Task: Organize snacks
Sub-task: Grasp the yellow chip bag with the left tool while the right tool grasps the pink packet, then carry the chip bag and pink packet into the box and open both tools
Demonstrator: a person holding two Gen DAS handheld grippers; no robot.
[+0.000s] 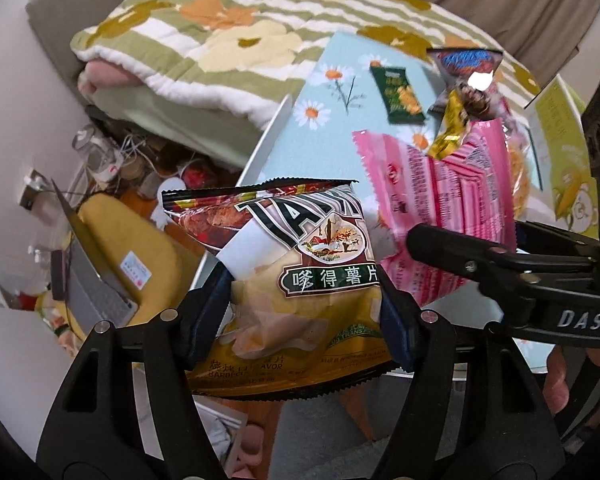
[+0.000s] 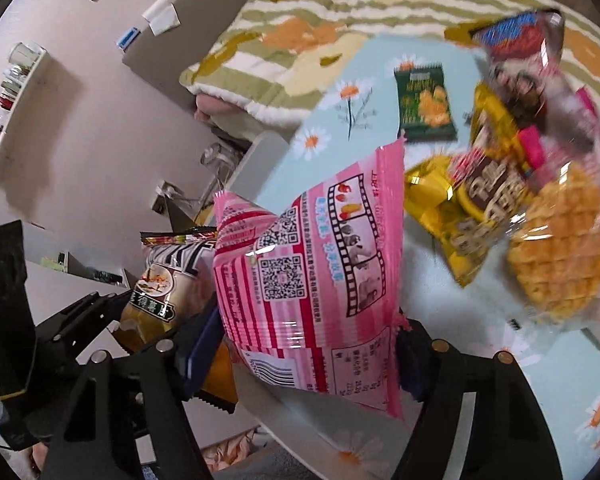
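Note:
My left gripper (image 1: 300, 320) is shut on a brown and yellow barbecue chip bag (image 1: 300, 264), its pads pressing the bag's two sides, and holds it off the table's near left edge. My right gripper (image 2: 304, 356) is shut on a pink striped snack bag (image 2: 312, 272), held upright over the table. In the left wrist view the right gripper (image 1: 460, 252) reaches in from the right with the pink bag (image 1: 440, 208). The chip bag (image 2: 160, 292) shows just left of the pink one in the right wrist view.
The table (image 1: 328, 92) has a light blue daisy cloth. On it lie a green packet (image 2: 424, 104), a gold packet (image 2: 432, 200), a wrapped waffle (image 2: 560, 248) and a dark red bag (image 2: 516, 32). A yellow-green box (image 1: 564, 152) stands at right. A flowered quilt (image 1: 220, 28) lies behind; a laptop (image 1: 92, 280) sits below left.

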